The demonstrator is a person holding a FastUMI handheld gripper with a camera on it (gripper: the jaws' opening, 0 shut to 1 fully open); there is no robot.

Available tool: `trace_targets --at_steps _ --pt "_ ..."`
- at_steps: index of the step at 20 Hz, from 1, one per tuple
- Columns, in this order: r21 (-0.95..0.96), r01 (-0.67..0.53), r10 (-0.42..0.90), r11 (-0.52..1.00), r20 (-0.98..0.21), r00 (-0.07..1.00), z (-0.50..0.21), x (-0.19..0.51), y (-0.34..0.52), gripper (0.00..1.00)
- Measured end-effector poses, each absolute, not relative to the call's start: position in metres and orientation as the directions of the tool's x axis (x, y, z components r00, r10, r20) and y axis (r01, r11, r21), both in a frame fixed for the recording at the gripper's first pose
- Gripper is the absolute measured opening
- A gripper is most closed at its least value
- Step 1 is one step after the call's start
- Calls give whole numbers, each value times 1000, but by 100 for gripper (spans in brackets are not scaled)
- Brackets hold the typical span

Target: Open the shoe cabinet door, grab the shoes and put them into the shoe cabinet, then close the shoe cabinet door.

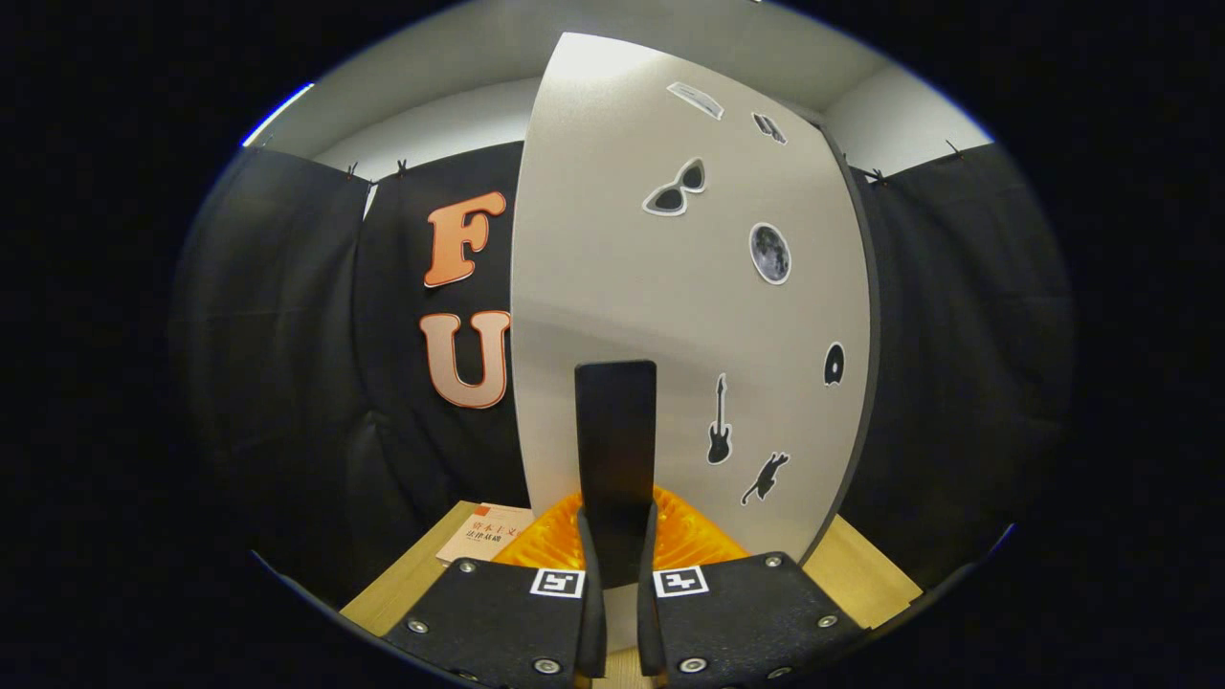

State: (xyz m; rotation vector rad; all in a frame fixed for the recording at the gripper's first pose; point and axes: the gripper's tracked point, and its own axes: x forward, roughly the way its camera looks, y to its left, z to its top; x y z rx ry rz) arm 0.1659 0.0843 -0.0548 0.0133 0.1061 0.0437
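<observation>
Ahead: the white door [689,316] fills the centre of the frame, close in front of the gripper [617,545].
Fingers: closed on the dark handle [615,431], both pressing its sides.
Lower centre: an orange object [689,536] sits just behind the handle.
Lower left: a book [483,536] lies on the wooden table [861,574].
Left and right: open air up to the black cloth wall [287,335].

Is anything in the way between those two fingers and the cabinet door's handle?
Nothing visible. The gripper has its fingers closed on the dark upright handle of the grey shoe cabinet door. An orange object and a booklet lie lower, on the wooden surface.
</observation>
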Motion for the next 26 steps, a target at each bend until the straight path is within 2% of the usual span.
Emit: trace_targets --at_steps 7,15,26 --pt "32 -22 25 999 -71 997 -53 132 47 9" --pt "78 -136 141 988 -65 988 -57 105 -1 8" --pt "90 -133 139 987 -65 988 -65 86 -110 8"
